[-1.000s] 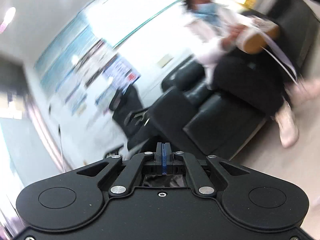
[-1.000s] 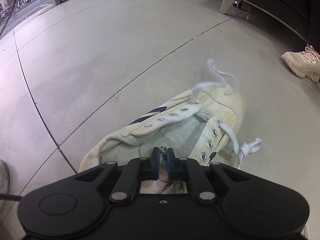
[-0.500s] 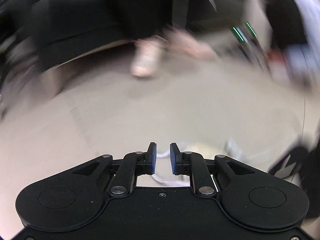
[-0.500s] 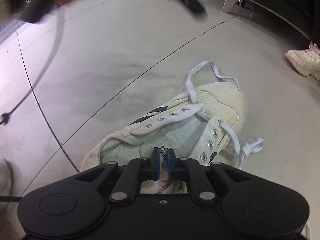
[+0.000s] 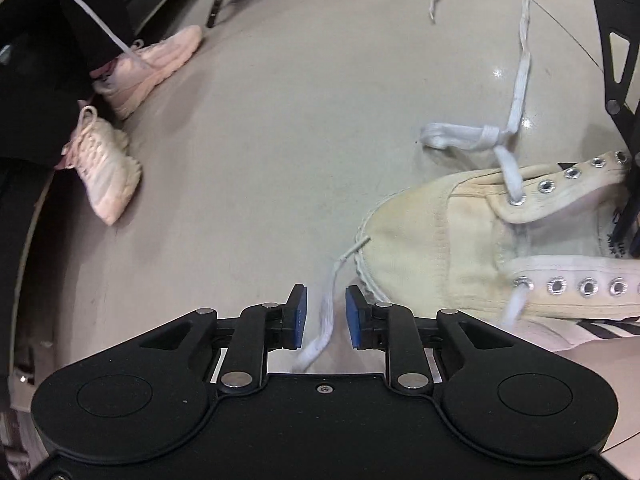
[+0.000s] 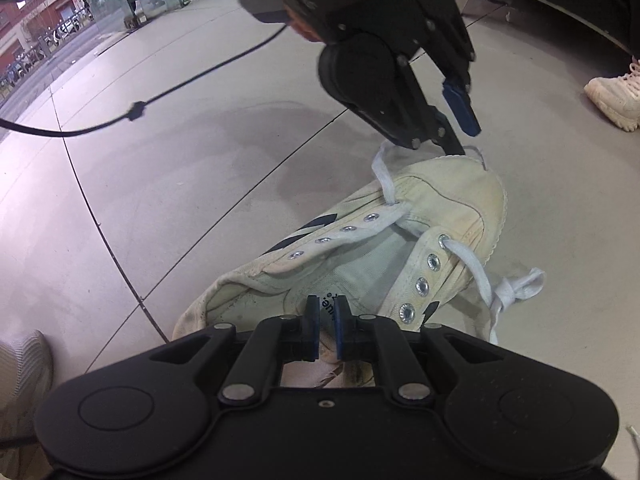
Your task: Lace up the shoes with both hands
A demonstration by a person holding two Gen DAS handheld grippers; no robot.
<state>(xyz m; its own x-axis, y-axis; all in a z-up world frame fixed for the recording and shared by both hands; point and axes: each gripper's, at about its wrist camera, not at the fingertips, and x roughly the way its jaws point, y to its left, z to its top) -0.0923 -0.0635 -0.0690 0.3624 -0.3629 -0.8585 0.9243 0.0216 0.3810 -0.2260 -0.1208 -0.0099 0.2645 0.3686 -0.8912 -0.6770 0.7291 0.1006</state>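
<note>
A cream canvas shoe lies on the floor with its white lace only through the front eyelets. My right gripper is shut on the shoe's tongue, low in the right wrist view. My left gripper hangs over the toe, and its jaws are opening. One loose lace end runs between the blue pads without being pressed. The other lace end carries a knotted loop and trails across the floor. From the right wrist view, the left gripper points down at the toe.
A seated person's pale pink trainers rest by a black sofa, also seen as the trainer. A black cable hangs across the left. A tripod leg stands at the back. A striped shoe sits at lower left.
My left gripper swung from facing the room down to the shoe's toe, and its jaws went from shut to open around a lace end. The right gripper stayed on the tongue.
</note>
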